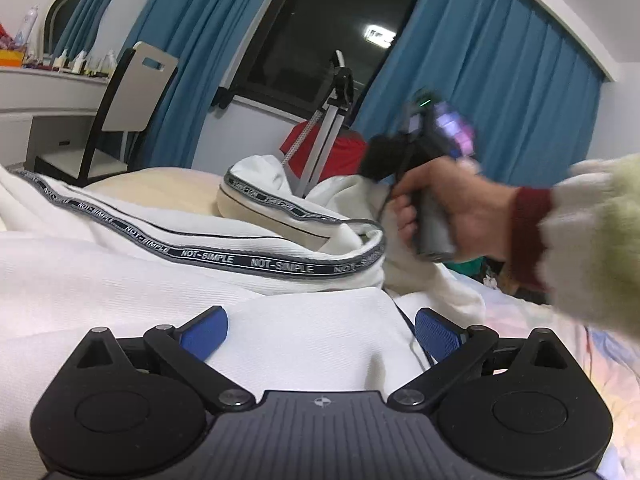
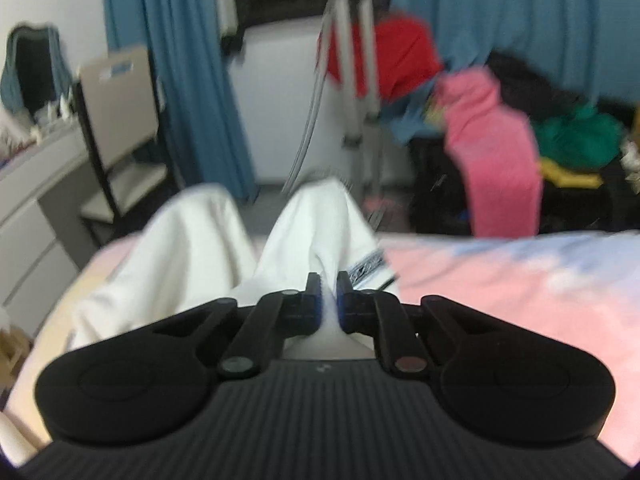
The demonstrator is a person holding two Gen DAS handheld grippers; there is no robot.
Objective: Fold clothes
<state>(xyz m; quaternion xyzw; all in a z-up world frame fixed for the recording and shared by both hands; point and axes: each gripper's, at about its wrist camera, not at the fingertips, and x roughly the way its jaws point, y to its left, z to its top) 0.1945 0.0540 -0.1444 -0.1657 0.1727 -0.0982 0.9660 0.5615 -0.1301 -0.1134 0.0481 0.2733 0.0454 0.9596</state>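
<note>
1. two claws work on one white garment (image 1: 120,280) that lies crumpled on the bed (image 2: 500,280), with a grey band printed "not-simple" running across it.
2. at the far left of the left wrist view a table (image 1: 44,92) carries small bottles, and a chair (image 1: 120,112) stands just beside it, in front of the blue curtains (image 1: 192,40).
3. the left claw (image 1: 320,330) is low over the garment with its blue pads (image 1: 206,334) wide apart; a fold of the white cloth lies between them, not gripped.
4. behind the garment, near the middle, a tripod (image 1: 326,128) stands before the dark window (image 1: 332,28), and a red cloth (image 1: 344,152) is behind it.
5. to the right, a hand (image 1: 452,208) in a pale fluffy sleeve holds the right claw's handle, its front end hidden by the cloth in this view.
6. in the blurred right wrist view, the right claw (image 2: 327,300) has its pads close together, clamped on a pinch of the white garment, which rises in two ridges ahead of it.
7. at the right of that view a pink cloth (image 2: 496,152) hangs from a pile of clothes beyond the bed.
</note>
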